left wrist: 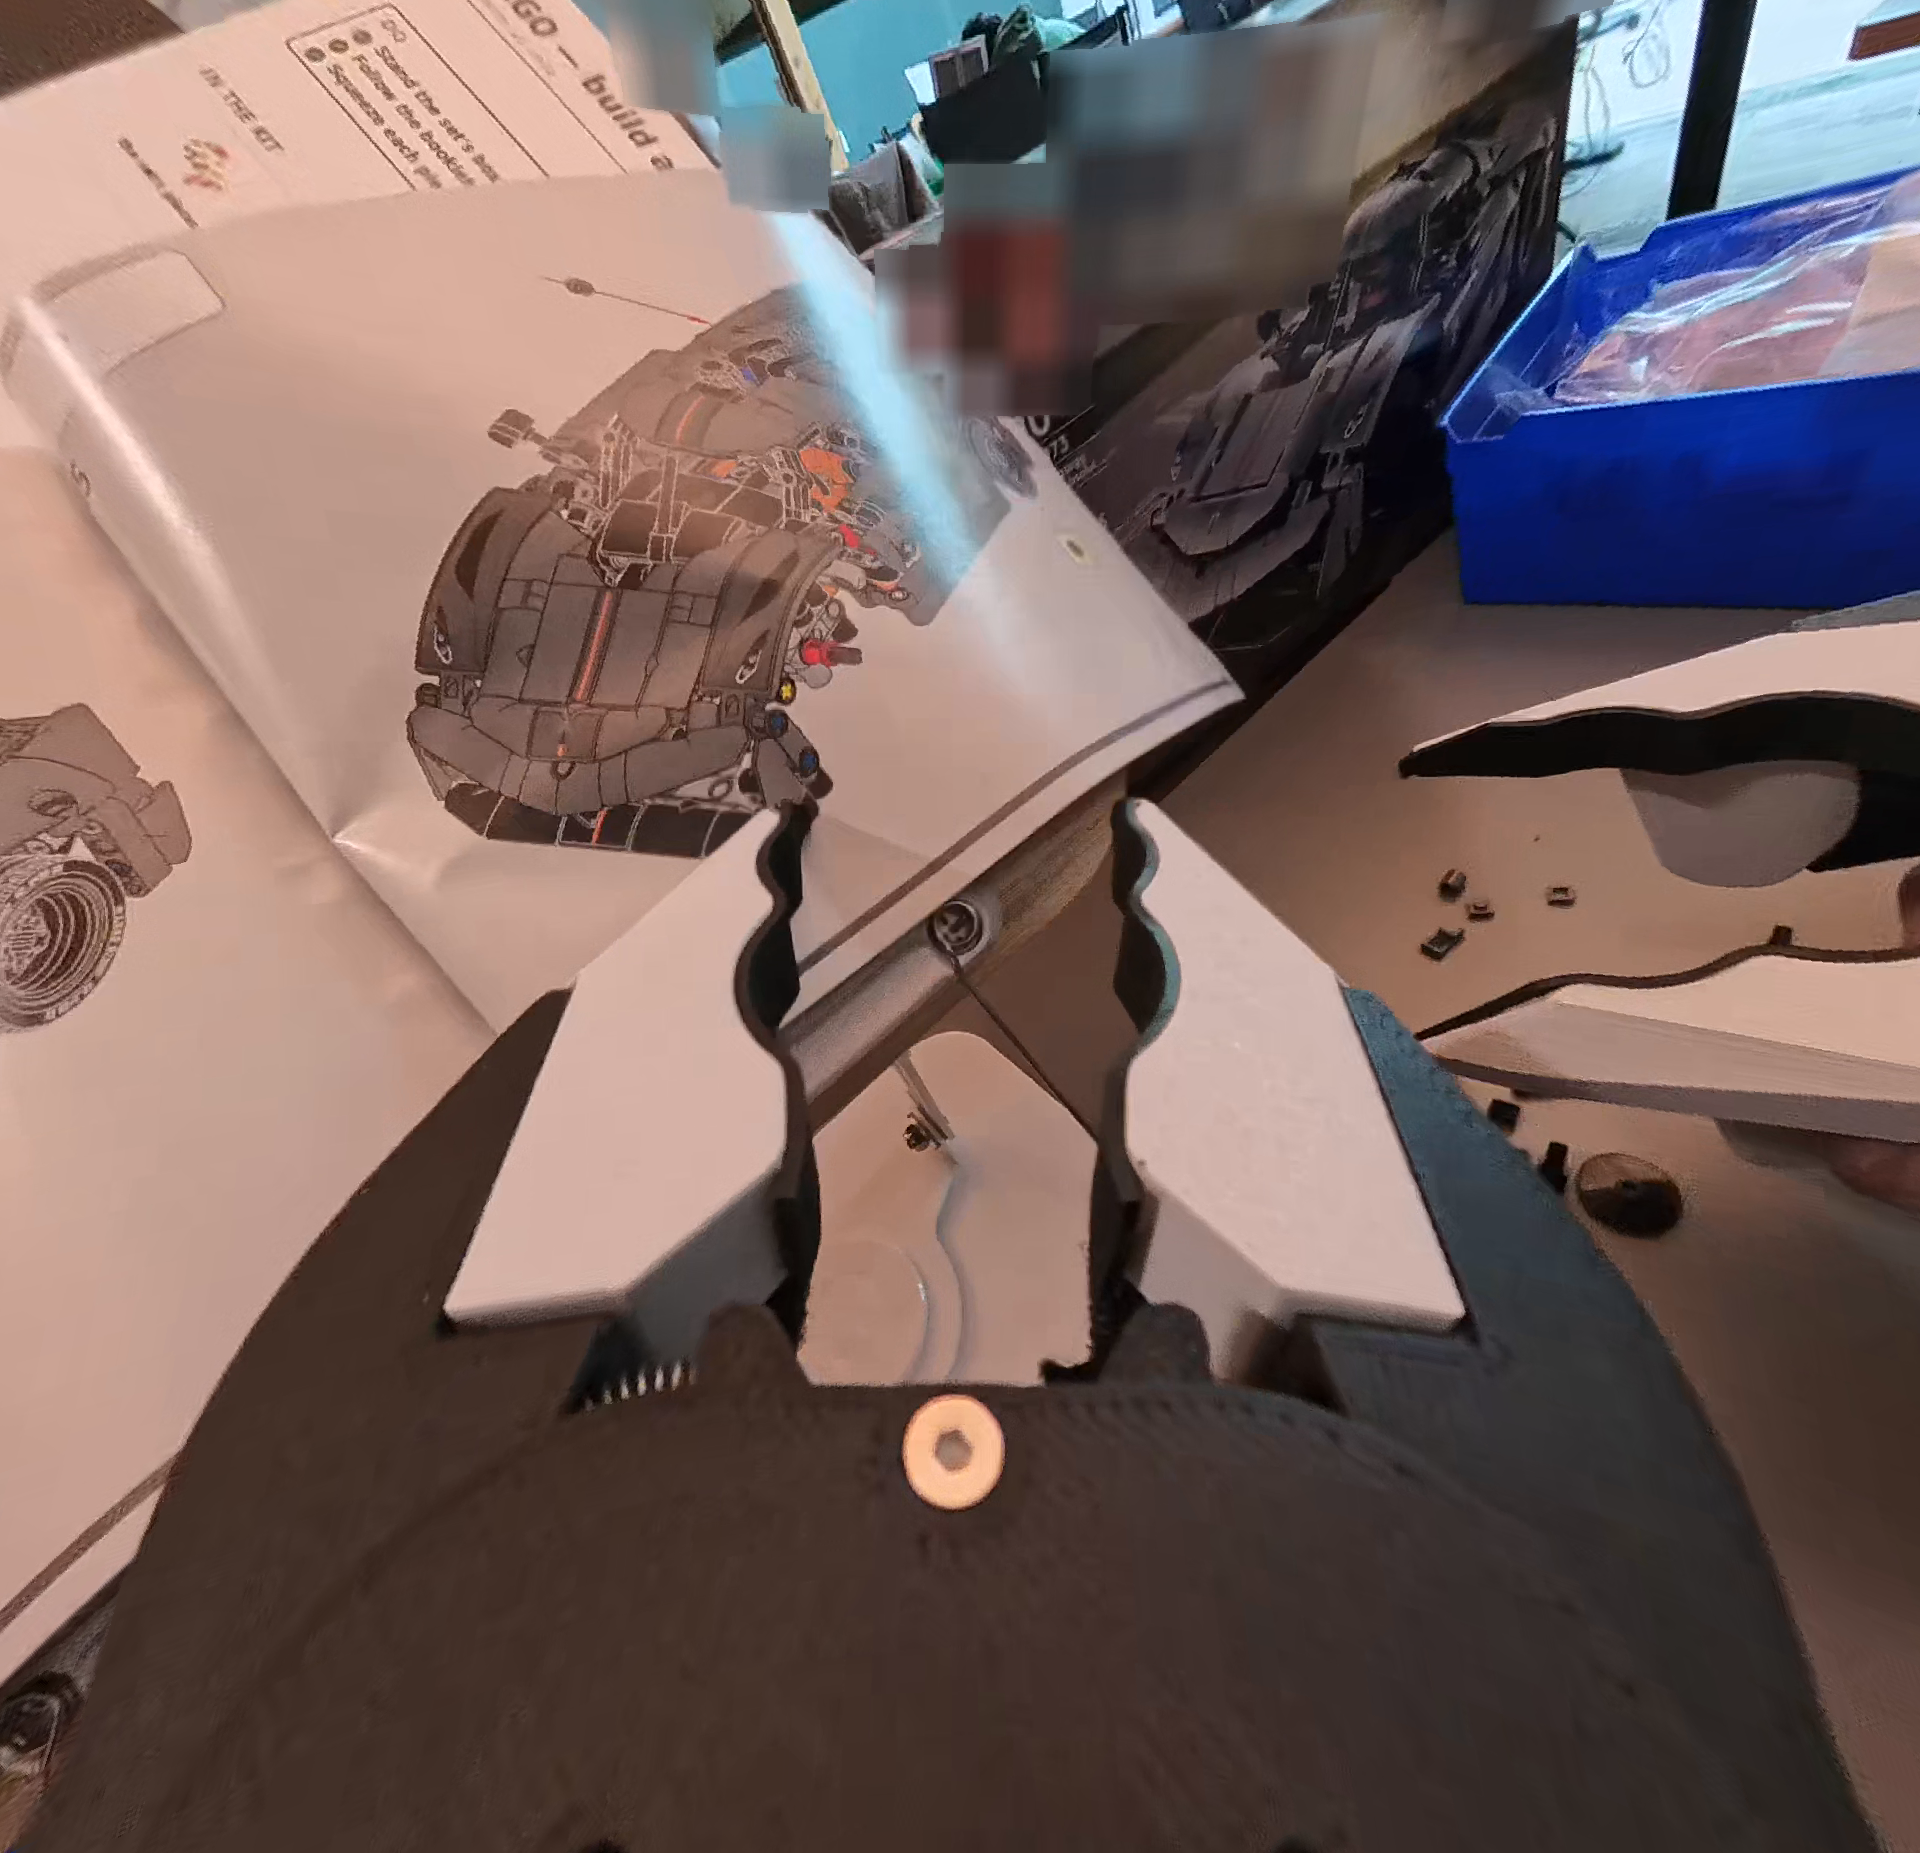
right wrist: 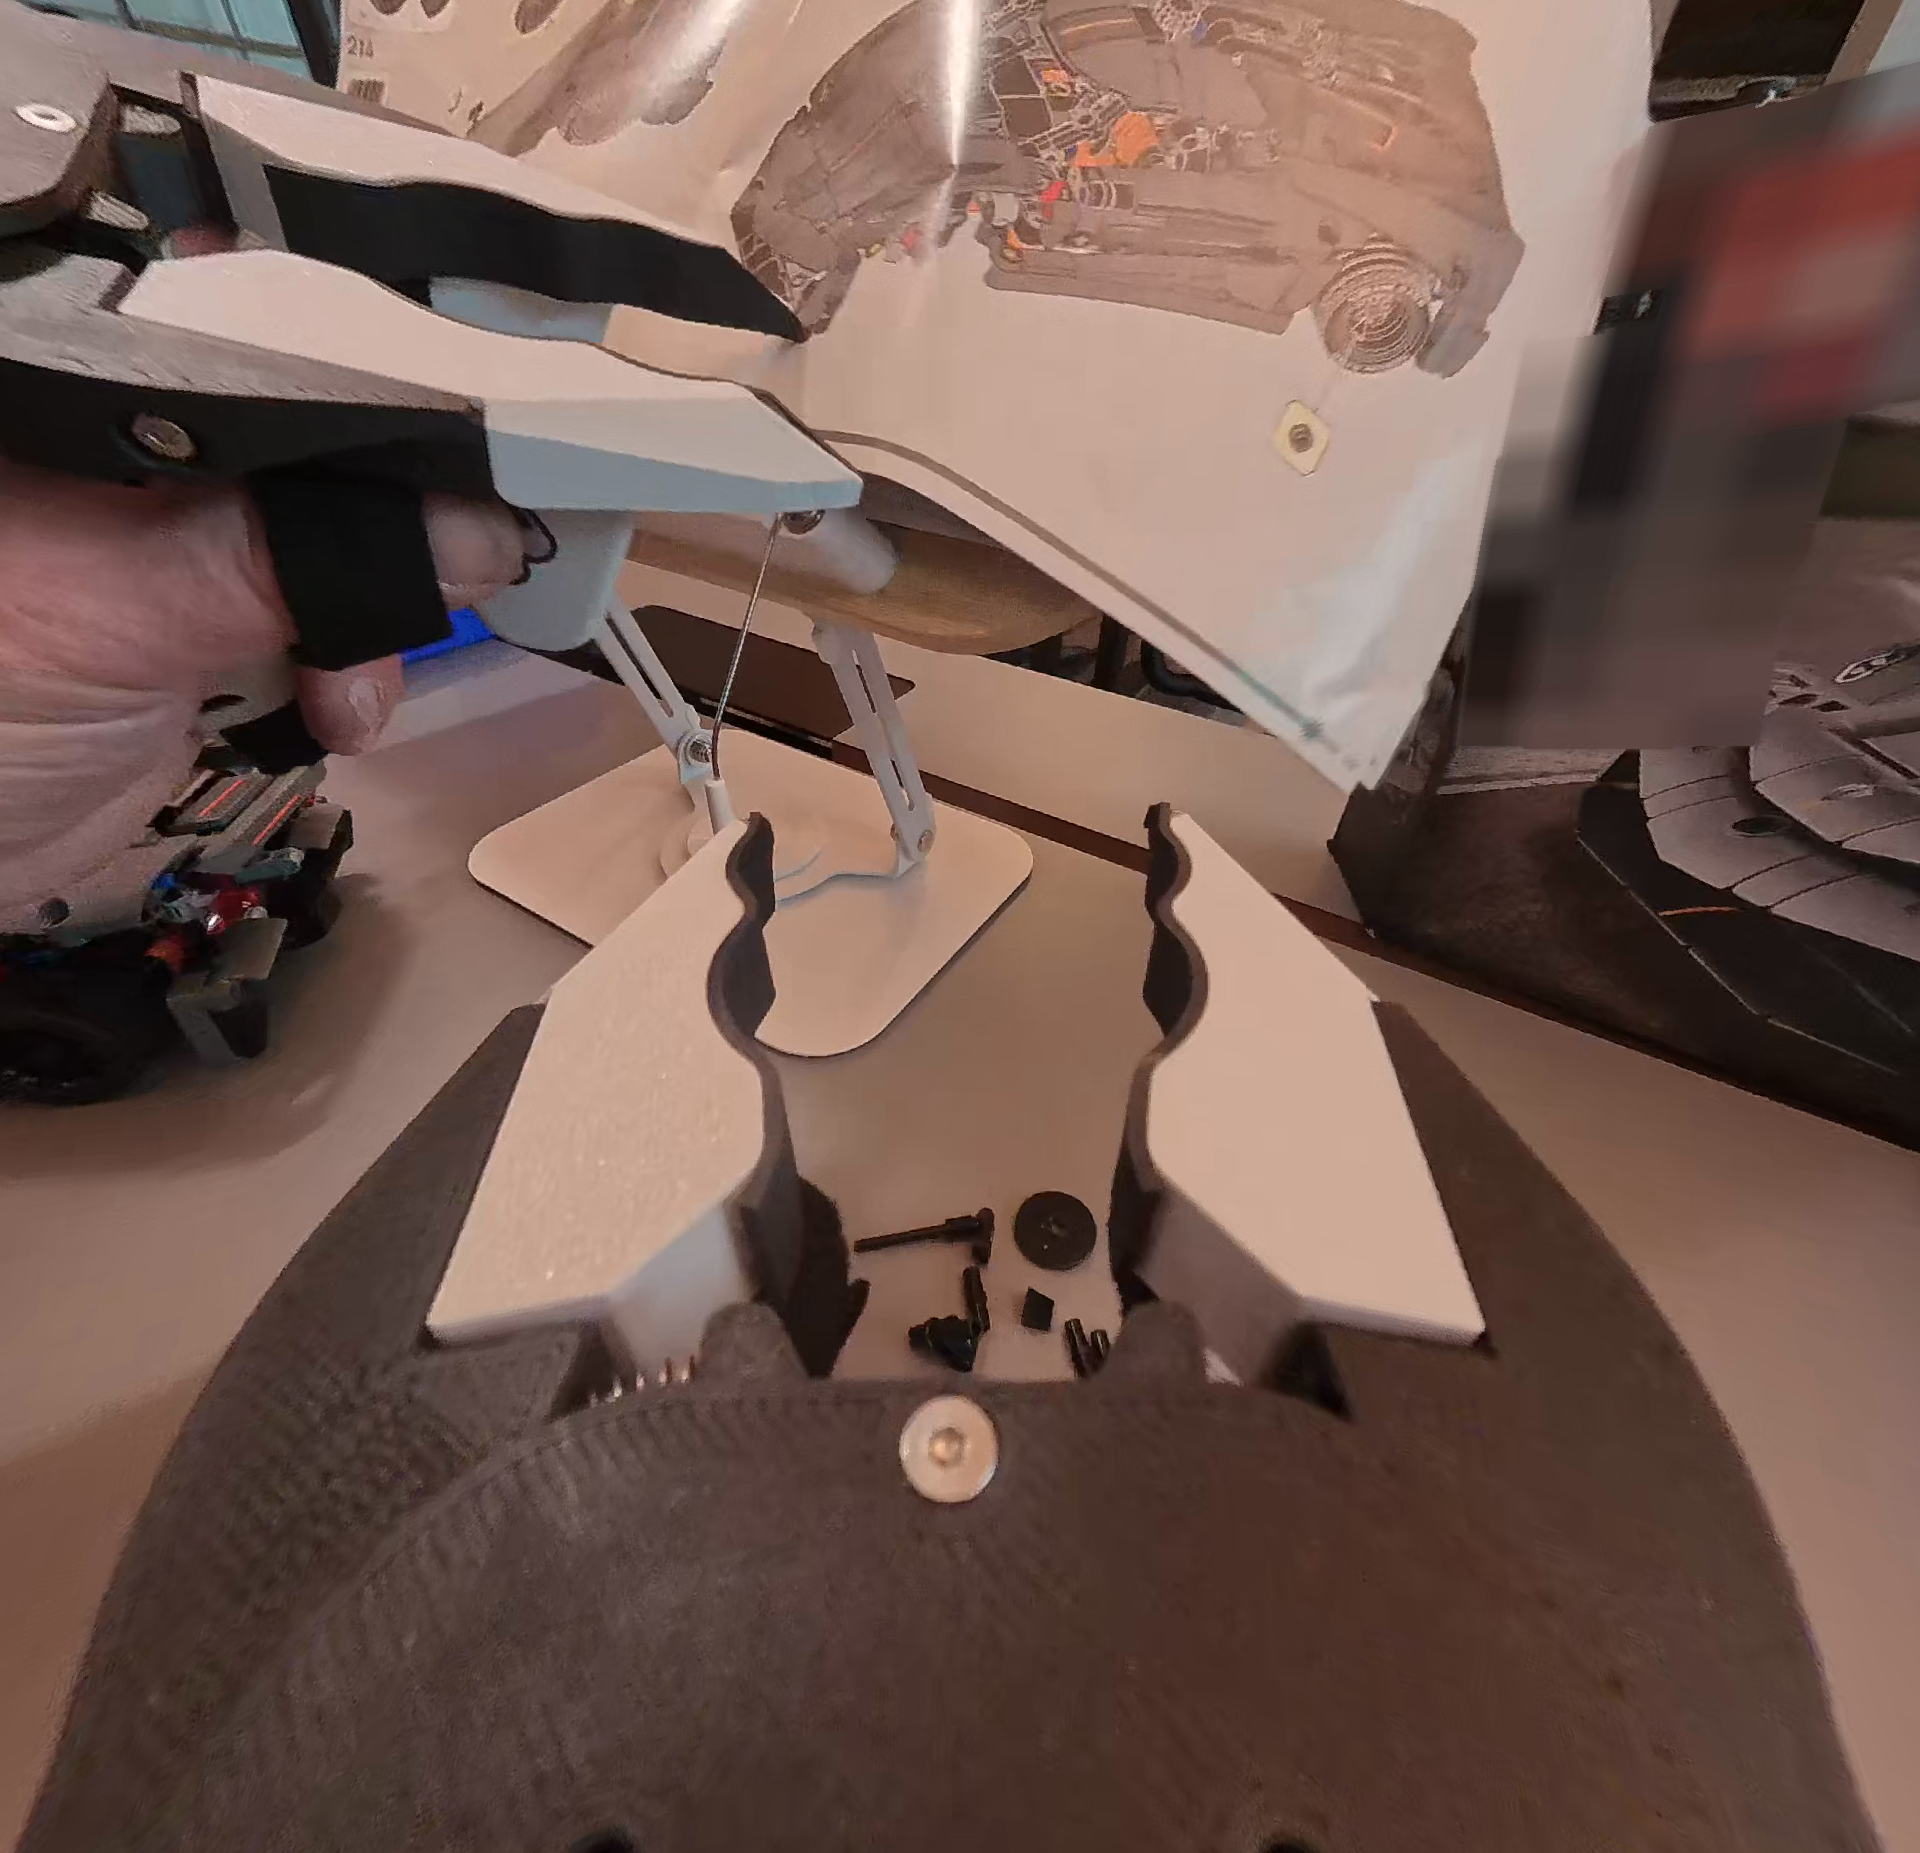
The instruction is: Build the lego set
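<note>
The instruction booklet (left wrist: pixel 312 401) lies open on a white stand, showing a drawing of a dark car. Its right page curls upward. My left gripper (left wrist: pixel 956 816) is open, with its fingertips on either side of that page's lower edge. In the right wrist view the left gripper (right wrist: pixel 831 406) has the page (right wrist: pixel 1143 401) between its spread fingers. My right gripper (right wrist: pixel 956 827) is open and empty, above small black Lego parts (right wrist: pixel 966 1284) and a black round piece (right wrist: pixel 1055 1227) on the table. It also shows in the left wrist view (left wrist: pixel 1413 899). A partly built Lego car (right wrist: pixel 156 920) stands at the left.
The stand's white base (right wrist: pixel 623 889) sits on the table under the booklet. The dark set box (right wrist: pixel 1662 920) stands upright to the right, also in the left wrist view (left wrist: pixel 1351 401). A blue bin (left wrist: pixel 1662 515) with bagged parts sits beyond it. A printed sheet (left wrist: pixel 364 89) lies behind the booklet. My right tips are roughly 15 cm from the black round piece (right wrist: pixel 1055 1227).
</note>
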Motion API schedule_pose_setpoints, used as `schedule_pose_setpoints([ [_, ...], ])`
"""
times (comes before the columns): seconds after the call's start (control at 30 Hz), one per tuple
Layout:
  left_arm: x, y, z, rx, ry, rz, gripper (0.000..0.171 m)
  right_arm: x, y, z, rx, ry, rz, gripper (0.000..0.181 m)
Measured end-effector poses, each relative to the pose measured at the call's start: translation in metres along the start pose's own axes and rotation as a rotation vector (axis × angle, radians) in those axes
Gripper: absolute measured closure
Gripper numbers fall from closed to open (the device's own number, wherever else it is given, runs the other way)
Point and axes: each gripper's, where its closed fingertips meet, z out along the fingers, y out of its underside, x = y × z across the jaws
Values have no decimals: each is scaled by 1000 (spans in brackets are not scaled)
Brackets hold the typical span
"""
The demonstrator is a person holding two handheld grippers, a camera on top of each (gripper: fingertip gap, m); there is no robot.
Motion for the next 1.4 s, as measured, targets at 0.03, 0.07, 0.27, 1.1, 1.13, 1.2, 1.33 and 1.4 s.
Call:
schedule_pose_setpoints([
  [0.03,-1,0,-1,-4,4,-8,113,1,1,0,-2,0,3,110],
  [0.07,-1,1,-1,-10,3,-9,113,1,2,0,-4,-1,9,108],
  [0.27,-2,4,-4,-2,21,-15,114,0,0,-2,2,-8,24,109],
  [1.1,-19,-17,-31,-25,-2,-27,106,16,-19,-16,75,13,105,107],
  [1.13,-20,-20,-35,-32,-6,-18,104,17,-19,-15,74,14,104,107],
  [1.2,-21,-30,-46,-24,-6,-5,104,16,-16,-14,63,13,102,107],
  [1.33,-18,-47,-71,-29,27,-7,104,12,-14,-13,48,-9,90,110],
  [1.4,-17,-48,-86,-63,25,45,101,6,-13,-12,31,-36,82,113],
])
